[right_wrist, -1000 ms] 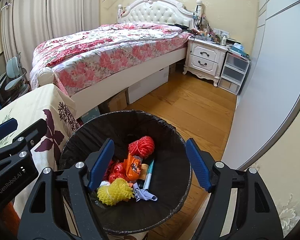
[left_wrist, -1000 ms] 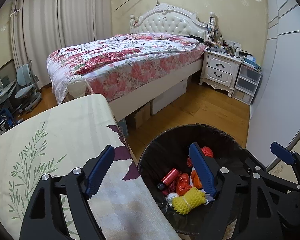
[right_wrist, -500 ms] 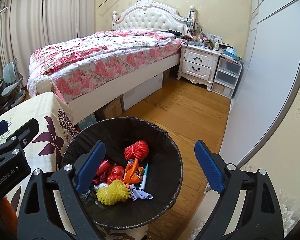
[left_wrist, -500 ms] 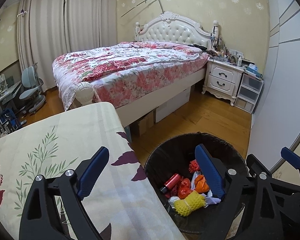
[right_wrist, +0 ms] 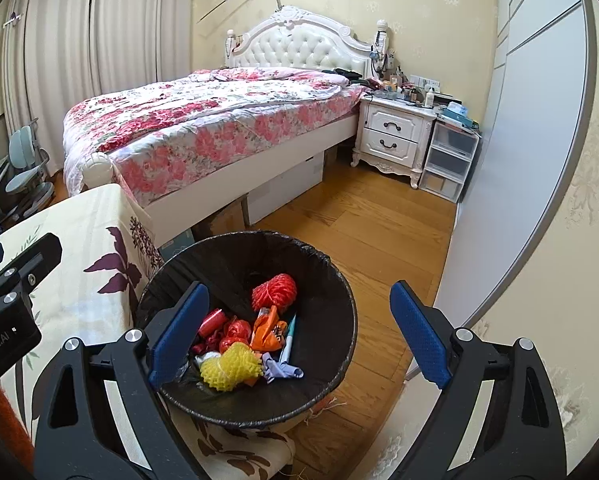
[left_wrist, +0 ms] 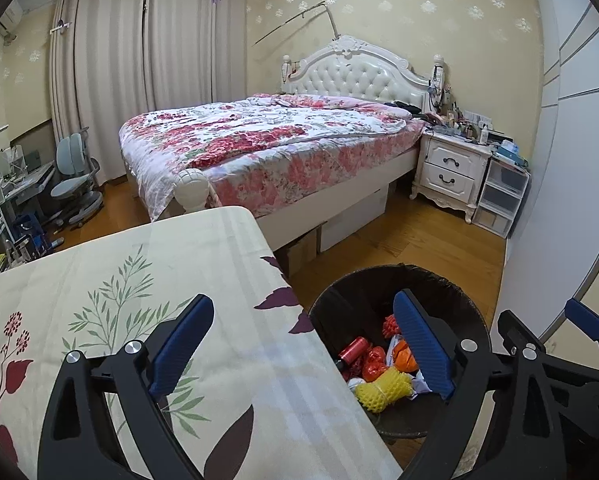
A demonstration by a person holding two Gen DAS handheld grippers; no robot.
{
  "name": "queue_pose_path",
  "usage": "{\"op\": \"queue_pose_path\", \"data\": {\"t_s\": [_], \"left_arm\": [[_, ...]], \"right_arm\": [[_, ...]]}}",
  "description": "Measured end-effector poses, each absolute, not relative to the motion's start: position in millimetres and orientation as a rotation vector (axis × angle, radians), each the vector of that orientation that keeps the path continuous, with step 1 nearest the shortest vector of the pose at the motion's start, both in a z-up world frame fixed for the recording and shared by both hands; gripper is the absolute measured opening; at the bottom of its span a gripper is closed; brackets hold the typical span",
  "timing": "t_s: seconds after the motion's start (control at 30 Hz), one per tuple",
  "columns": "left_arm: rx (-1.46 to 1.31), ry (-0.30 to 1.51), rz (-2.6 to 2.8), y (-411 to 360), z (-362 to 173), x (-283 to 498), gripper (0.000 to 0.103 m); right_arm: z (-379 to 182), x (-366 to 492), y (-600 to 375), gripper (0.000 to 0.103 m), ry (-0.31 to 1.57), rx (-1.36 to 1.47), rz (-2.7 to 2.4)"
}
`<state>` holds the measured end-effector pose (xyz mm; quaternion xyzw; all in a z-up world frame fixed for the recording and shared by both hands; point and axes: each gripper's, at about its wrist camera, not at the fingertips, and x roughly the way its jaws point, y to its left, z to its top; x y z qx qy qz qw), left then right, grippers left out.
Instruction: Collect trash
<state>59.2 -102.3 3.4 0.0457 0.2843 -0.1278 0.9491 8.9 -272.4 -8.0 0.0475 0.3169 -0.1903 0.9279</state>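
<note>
A round bin with a black liner (right_wrist: 323, 280) stands on the floor beside the table; it also shows in the left wrist view (left_wrist: 339, 300). Inside lie a yellow foam net (right_wrist: 229, 368), a red mesh ball (right_wrist: 275, 290), a red can (right_wrist: 211, 320), an orange wrapper (right_wrist: 267, 330), a pen and paper scraps. My right gripper (right_wrist: 299, 338) is open and empty, high above the bin. My left gripper (left_wrist: 305, 346) is open and empty, above the table's right edge. The right gripper shows at the left view's right edge (left_wrist: 579, 324).
A table with a cream floral cloth (left_wrist: 139, 280) is on the left. A bed with a floral quilt (left_wrist: 267, 140) is behind. A white nightstand (right_wrist: 393, 138) and plastic drawers (right_wrist: 447, 160) stand by the white wardrobe (right_wrist: 519, 160). A desk chair (left_wrist: 73, 184) is far left.
Both grippers have risen and drawn back from the bin, so it looks smaller and lower. Both stayed open and empty. The trash in the bin has not moved.
</note>
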Motion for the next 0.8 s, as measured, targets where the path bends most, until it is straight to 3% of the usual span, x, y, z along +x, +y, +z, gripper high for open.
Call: {"op": "queue_pose_path", "data": {"t_s": [0.8], "left_arm": [[0.076,0.568,-0.182,-42.7,6.5,-10.7,0.092]], "right_arm": [[16.6,-61.9,-227.8,0.091,0.584,0.076,-0.320]]}}
